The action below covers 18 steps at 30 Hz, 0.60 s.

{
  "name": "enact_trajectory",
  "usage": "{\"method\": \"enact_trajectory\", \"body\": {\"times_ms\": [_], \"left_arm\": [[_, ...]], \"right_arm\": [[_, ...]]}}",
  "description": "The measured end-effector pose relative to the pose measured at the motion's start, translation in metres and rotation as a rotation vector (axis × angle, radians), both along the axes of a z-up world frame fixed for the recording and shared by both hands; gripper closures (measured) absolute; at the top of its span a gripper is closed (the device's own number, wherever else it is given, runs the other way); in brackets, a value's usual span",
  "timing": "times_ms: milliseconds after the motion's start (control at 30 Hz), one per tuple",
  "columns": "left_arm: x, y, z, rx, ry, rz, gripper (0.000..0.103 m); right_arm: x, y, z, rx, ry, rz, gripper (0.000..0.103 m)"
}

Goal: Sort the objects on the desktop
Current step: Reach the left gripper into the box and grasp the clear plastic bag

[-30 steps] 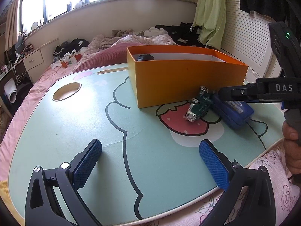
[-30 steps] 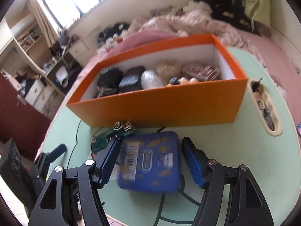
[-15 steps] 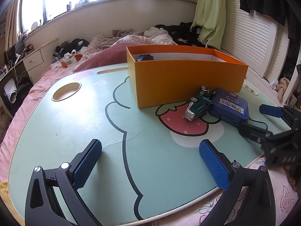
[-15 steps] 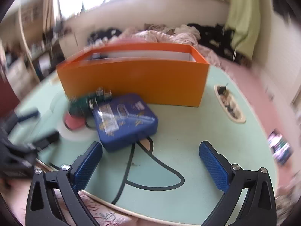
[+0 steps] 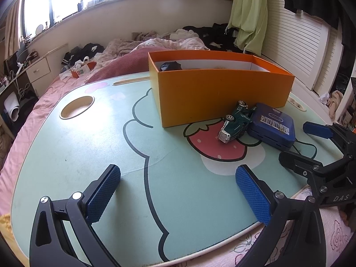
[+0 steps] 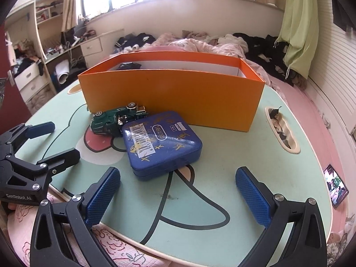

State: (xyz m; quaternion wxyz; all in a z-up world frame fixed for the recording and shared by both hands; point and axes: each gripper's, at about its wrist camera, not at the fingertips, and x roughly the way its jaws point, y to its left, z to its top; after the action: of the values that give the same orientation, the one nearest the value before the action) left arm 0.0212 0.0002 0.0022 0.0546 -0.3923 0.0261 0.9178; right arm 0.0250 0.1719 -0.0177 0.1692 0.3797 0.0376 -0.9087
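A blue tin (image 6: pixel 162 143) (image 5: pixel 272 128) with a barcode label lies flat on the mint-green table (image 5: pixel 89 146), in front of the orange box (image 6: pixel 173 93) (image 5: pixel 218 89). A green toy car (image 6: pixel 118 119) (image 5: pixel 235 122) rests against the tin's left side. My right gripper (image 6: pixel 178 191) stands wide open just short of the tin, nothing between its blue pads. My left gripper (image 5: pixel 178 188) is open too, over bare table at the near edge, well left of both objects. Dark items show inside the box; most of its contents are hidden.
A round cup hole (image 5: pixel 76 109) sits at the table's far left and a slot tray (image 6: pixel 281 130) with small bits at its right edge. A phone (image 6: pixel 336 185) lies on the pink bedding beside the table. Bed clutter lies behind.
My right gripper let go of the blue tin, opened wide and drew back toward the near edge, rolling level. The tin now lies on the table. The left gripper stayed put.
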Motion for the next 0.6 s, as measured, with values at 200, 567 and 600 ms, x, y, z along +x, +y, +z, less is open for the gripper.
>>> {"method": "enact_trajectory", "body": {"times_ms": [200, 567, 600], "left_arm": [[0.002, -0.008, 0.006, 0.015, 0.013, 0.026, 0.0], [-0.099, 0.024, 0.097, 0.132, -0.081, -0.083, 0.031], [-0.116, 0.033, 0.091, 0.13, -0.149, -0.094, 0.043]], "right_arm": [[-0.002, 0.001, 0.001, 0.003, 0.005, 0.002, 0.0], [0.004, 0.0, 0.001, 0.009, 0.009, 0.002, 0.0], [0.002, 0.001, 0.001, 0.009, 0.01, 0.002, 0.0]]}}
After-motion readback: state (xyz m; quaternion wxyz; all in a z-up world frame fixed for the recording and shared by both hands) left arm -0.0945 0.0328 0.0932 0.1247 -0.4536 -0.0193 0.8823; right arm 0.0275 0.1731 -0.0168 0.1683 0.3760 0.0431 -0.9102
